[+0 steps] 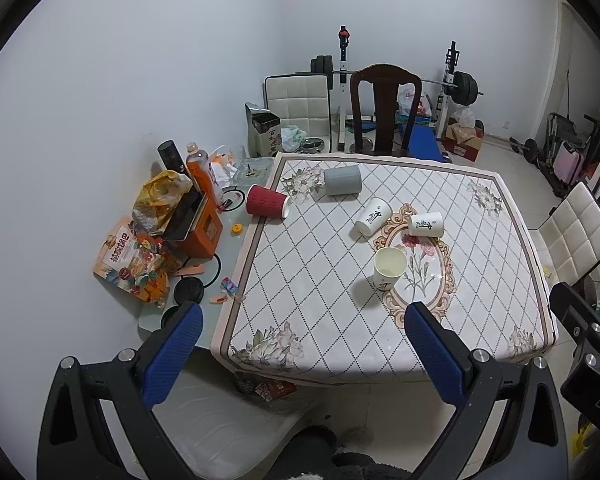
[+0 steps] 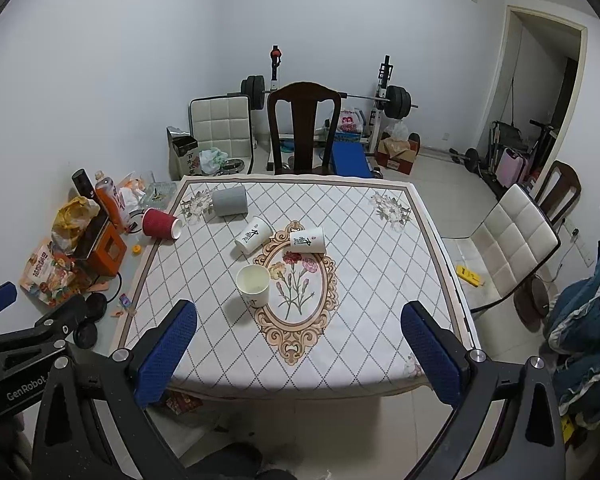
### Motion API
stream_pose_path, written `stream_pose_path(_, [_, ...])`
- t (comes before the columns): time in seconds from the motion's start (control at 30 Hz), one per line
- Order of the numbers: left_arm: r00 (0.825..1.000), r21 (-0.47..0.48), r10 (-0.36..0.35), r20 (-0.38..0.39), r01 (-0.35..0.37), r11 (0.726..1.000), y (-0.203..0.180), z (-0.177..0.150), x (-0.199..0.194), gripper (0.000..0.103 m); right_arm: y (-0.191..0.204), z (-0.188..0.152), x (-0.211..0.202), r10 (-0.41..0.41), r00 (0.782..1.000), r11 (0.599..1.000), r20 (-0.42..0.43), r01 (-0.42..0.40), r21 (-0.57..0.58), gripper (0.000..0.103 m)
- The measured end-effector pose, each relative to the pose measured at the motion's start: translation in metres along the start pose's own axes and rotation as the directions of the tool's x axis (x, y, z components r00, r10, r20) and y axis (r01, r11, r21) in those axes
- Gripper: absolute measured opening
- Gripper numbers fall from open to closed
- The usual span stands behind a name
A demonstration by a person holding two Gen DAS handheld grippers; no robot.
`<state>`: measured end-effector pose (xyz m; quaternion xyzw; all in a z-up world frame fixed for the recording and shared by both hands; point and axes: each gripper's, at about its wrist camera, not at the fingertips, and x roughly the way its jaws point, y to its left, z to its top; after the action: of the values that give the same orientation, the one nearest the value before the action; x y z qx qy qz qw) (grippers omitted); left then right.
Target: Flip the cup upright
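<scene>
Both hand-held grippers (image 1: 304,320) (image 2: 298,320) wide, empty | tablecloth (image 1: 320,320) – 1 cup (image 1: 389,268) upright, 4 tipped

The right gripper (image 2: 300,344) hangs above the near edge of the table (image 2: 380,320), its blue-padded fingers (image 2: 168,344) spread wide with nothing between them. On the diamond-patterned tablecloth (image 2: 380,248), an upright white paper cup (image 2: 254,285) stands at the 9 o'clock side of the oval flower motif. Two more white paper cups lie on their sides beyond it: one (image 2: 252,235) toward 11 o'clock, the other (image 2: 308,240) at 12 o'clock of the motif. A grey cup (image 2: 230,201) lies tipped farther back, and a red ribbed cup (image 2: 161,223) lies at the cloth's left border. The left gripper (image 2: 4,320) shows at 9 o'clock, low.
</scene>
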<state>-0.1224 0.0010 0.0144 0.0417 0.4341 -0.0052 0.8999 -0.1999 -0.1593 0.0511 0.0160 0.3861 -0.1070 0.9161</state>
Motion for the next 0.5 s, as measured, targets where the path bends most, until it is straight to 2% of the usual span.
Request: stream_pose_path(0.5, [1.000, 0.006, 0.000, 0.000, 0.000, 1.000, 0.0030, -0.0025, 0.0027, 0.103, 0.0050, -0.0085, 0.0044, 0.006, 1.000, 1.000, -0.016, -0.006, 0.002, 0.103])
